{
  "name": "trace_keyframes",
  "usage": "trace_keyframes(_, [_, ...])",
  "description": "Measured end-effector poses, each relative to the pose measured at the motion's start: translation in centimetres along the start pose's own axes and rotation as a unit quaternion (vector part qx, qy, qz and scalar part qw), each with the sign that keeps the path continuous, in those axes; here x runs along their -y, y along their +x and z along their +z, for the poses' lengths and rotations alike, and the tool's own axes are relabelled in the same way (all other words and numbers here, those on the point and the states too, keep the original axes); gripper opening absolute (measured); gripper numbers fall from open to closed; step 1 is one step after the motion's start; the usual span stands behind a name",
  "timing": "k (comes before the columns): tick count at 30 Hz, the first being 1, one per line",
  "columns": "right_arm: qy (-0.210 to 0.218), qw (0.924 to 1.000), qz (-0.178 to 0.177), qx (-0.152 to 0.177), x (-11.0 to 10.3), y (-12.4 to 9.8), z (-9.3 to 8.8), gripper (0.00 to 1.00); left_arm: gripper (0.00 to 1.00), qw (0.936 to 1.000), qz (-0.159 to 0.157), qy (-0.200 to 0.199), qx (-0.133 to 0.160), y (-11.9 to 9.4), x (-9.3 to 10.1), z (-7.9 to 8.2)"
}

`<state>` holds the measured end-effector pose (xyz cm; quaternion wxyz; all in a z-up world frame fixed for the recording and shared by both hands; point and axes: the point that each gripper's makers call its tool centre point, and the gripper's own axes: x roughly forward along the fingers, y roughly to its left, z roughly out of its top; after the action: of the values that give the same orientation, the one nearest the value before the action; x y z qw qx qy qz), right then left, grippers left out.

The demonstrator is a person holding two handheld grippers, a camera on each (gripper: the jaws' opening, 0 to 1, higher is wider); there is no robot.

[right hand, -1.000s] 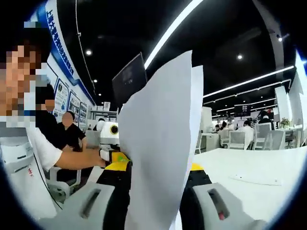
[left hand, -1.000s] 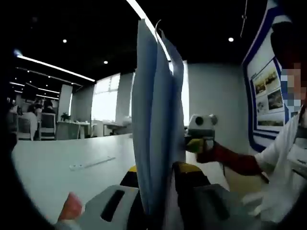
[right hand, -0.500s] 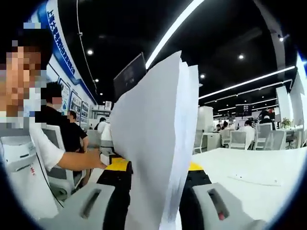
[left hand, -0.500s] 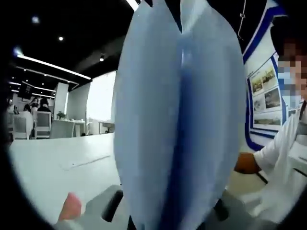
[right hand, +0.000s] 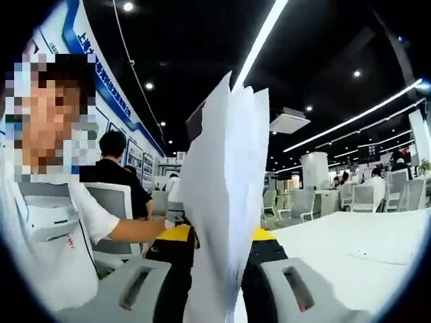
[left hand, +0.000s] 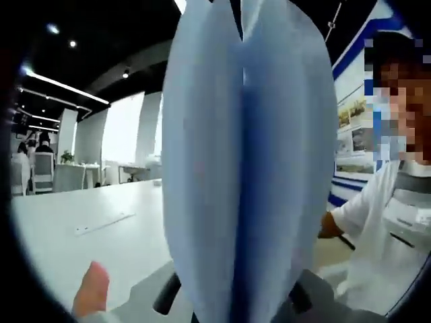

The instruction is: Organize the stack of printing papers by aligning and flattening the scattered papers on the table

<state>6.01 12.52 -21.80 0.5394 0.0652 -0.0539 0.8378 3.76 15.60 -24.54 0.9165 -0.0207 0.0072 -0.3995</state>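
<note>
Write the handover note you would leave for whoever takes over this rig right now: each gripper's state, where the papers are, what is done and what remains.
Left gripper: shut on the stack of papers, which stands upright between its jaws with the sheets fanned apart.
Right gripper: shut on the same stack of papers, gripped from the other end.
The stack is held on edge above the white table.
Done: loose sheets gathered into one bundle.
Left: edges are uneven; square them, then lay the stack flat on the table.
</note>
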Motion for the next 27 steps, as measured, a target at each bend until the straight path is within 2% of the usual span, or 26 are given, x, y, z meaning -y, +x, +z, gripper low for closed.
trace_keyframes(2, [-0.040,0.9988,-0.024,-0.014,0.4,-0.9,1.0,0.27,0.06,0.9998,0.006,0.010,-0.014,-0.8,-0.1,0.1])
trace_keyframes(4, [-0.062,0.9973,-0.031,-0.026,0.4,-1.2,1.4,0.31,0.06,0.9992,-0.001,0.017,-0.036,-1.3,0.0,-0.1])
trace_keyframes(9, [-0.086,0.9942,-0.028,-0.057,-0.2,-1.3,1.9,0.33,0.06,0.9964,-0.003,0.044,-0.072,-1.5,-0.1,0.1])
trace_keyframes(12, [-0.091,0.9937,-0.032,-0.058,-0.1,-1.6,3.1,0.33,0.05,0.9921,-0.006,0.062,-0.109,-1.9,-0.2,0.5])
trace_keyframes(17, [-0.115,0.9916,-0.037,-0.047,-0.3,-2.8,6.4,0.33,0.05,0.9752,-0.013,0.102,-0.196,-3.0,-0.1,1.4])
trace_keyframes(20, [-0.126,0.9905,-0.033,-0.045,-0.8,-3.1,7.7,0.33,0.05,0.9634,-0.013,0.123,-0.238,-3.2,-0.2,1.9])
trace_keyframes(21, [-0.128,0.9903,-0.031,-0.043,-1.0,-3.1,8.1,0.33,0.05,0.9603,-0.014,0.120,-0.252,-3.1,0.0,2.0])
trace_keyframes(23, [-0.131,0.9903,-0.020,-0.042,-1.5,-3.1,8.7,0.33,0.05,0.9551,-0.020,0.118,-0.271,-3.0,0.2,2.2])
trace_keyframes(24, [-0.131,0.9903,-0.016,-0.044,-1.7,-3.0,8.9,0.33,0.05,0.9501,-0.022,0.125,-0.285,-3.0,0.1,2.2])
trace_keyframes(27, [-0.126,0.9902,-0.003,-0.061,-2.1,-2.4,8.9,0.33,0.05,0.9420,-0.029,0.123,-0.311,-2.7,0.1,2.1])
